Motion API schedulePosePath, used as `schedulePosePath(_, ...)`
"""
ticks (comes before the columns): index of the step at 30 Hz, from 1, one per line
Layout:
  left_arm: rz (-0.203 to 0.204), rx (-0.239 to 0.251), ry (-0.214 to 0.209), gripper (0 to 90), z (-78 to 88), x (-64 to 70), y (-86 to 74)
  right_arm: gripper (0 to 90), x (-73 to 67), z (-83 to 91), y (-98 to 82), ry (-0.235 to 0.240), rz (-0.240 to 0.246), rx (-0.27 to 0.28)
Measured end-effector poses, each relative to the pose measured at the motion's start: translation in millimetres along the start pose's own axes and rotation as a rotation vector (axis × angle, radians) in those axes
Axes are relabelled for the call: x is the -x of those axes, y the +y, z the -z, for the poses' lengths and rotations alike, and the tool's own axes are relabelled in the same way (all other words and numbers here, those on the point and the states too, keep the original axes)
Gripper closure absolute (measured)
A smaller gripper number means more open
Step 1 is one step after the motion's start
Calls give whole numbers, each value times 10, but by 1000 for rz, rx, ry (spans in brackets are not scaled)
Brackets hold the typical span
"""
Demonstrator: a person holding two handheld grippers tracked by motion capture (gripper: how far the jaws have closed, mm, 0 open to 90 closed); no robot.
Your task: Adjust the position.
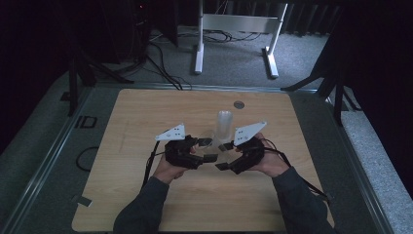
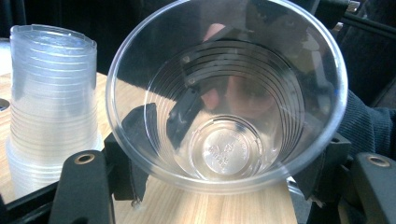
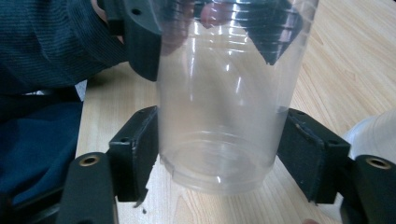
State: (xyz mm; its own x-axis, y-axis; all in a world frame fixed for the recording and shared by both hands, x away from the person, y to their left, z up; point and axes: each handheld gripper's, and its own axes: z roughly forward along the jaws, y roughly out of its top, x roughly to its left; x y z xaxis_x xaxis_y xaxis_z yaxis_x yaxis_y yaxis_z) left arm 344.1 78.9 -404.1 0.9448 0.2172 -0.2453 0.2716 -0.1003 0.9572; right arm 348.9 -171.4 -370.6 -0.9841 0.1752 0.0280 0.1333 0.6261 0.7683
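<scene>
Clear plastic cup (image 2: 226,98) (ribbed, empty) clamped in left fingers (image 2: 128,154); right fingers (image 3: 135,154) pinch its base.

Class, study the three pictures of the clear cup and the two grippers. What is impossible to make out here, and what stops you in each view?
- High view: the clear cup between the left gripper and right gripper is too small, dim and see-through to trace.
- Left gripper view: the cup stack is cut off at the bottom by the jaw, so the count is unclear.
- Right gripper view: the cup's rim runs off the top edge.
</scene>
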Motion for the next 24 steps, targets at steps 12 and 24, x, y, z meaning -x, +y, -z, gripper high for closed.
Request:
schedulePosePath(12, 0, 23, 3, 294, 6, 19, 17, 409, -11, -3, 3, -5, 13, 15)
schedulePosePath(24, 34, 161, 26, 257, 47, 37, 21, 410, -5, 6, -10, -5, -8, 91)
